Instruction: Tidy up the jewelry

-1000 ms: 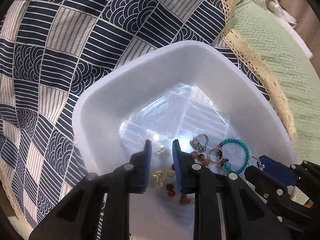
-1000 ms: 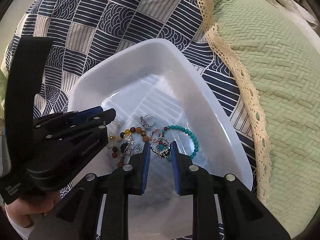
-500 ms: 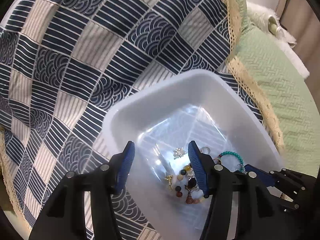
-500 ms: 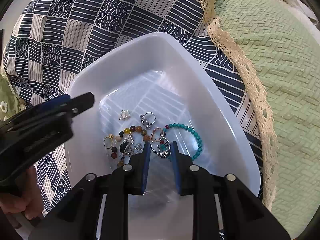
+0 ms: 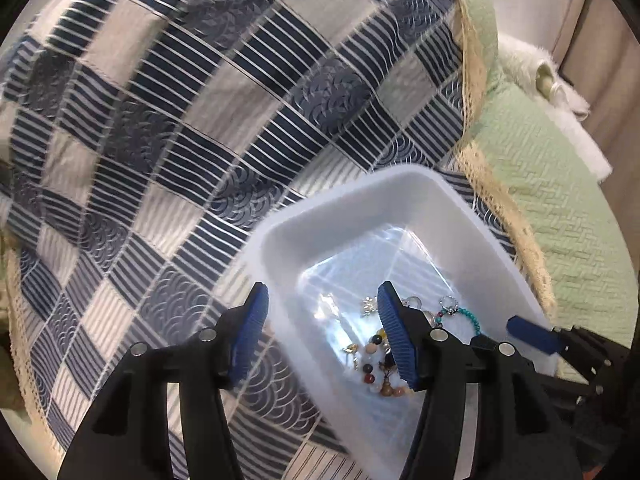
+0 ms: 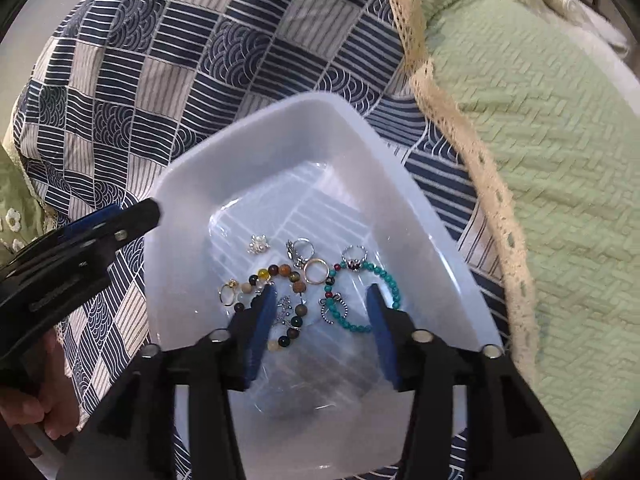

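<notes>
A white plastic tray (image 6: 192, 184) (image 5: 304, 216) lies on a navy patterned cloth (image 6: 200, 48) and holds loose jewelry. In it are a turquoise bead bracelet (image 6: 384, 280), a brown mixed-bead bracelet (image 6: 298, 286), a gold ring (image 6: 315, 271), silver rings (image 6: 300, 249) and a small pearl cluster (image 6: 258, 244). My right gripper (image 6: 320, 304) is open and empty above the bracelets. My left gripper (image 5: 322, 308) is open and empty, straddling the tray's left rim; it shows at left in the right wrist view (image 6: 136, 216).
A green quilted cover (image 6: 540, 152) with a lace edge (image 6: 452, 120) lies to the right of the cloth. A white fluffy thing (image 5: 540, 68) sits at the far right. A hand (image 6: 44, 400) holds the left gripper.
Both grippers have opened wide. The left gripper has pulled back out of the tray toward its left rim. The piece the right gripper was holding lies in the tray.
</notes>
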The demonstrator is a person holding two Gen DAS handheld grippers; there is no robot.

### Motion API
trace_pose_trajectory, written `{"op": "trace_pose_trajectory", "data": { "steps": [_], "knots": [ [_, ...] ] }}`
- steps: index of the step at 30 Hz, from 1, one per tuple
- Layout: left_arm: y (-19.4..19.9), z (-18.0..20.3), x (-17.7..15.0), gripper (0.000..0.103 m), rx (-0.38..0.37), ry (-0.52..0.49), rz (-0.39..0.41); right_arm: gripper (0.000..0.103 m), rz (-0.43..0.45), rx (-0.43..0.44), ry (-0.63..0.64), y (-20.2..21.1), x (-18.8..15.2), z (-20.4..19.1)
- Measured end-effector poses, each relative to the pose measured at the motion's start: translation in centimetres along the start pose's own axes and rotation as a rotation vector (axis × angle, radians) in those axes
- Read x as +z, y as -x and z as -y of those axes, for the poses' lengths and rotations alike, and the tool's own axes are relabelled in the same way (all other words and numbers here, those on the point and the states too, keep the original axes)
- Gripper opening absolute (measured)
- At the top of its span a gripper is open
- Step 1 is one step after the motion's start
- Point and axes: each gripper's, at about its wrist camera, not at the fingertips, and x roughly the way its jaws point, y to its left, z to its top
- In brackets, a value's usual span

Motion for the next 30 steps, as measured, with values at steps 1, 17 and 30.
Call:
{"op": "trace_pose_trajectory", "data": {
  "steps": [1, 17, 30],
  "knots": [
    [0.7, -0.4, -0.2, 0.062, 0.003, 0.003, 0.015, 0.056, 0.012, -0.001, 0.013, 0.5, 0.1, -0.4],
    [9.6, -11.5, -11.0, 0.085, 0.242, 0.119, 0.103, 0.094, 0.215, -0.098, -0.007, 5.0, -1.8, -9.0],
    [7.6, -9.6, -11.8, 0.086, 0.196, 0.064, 0.121, 0.098, 0.295, -0.214, -0.085, 4.9, -10.1, -7.5]
  ]
}}
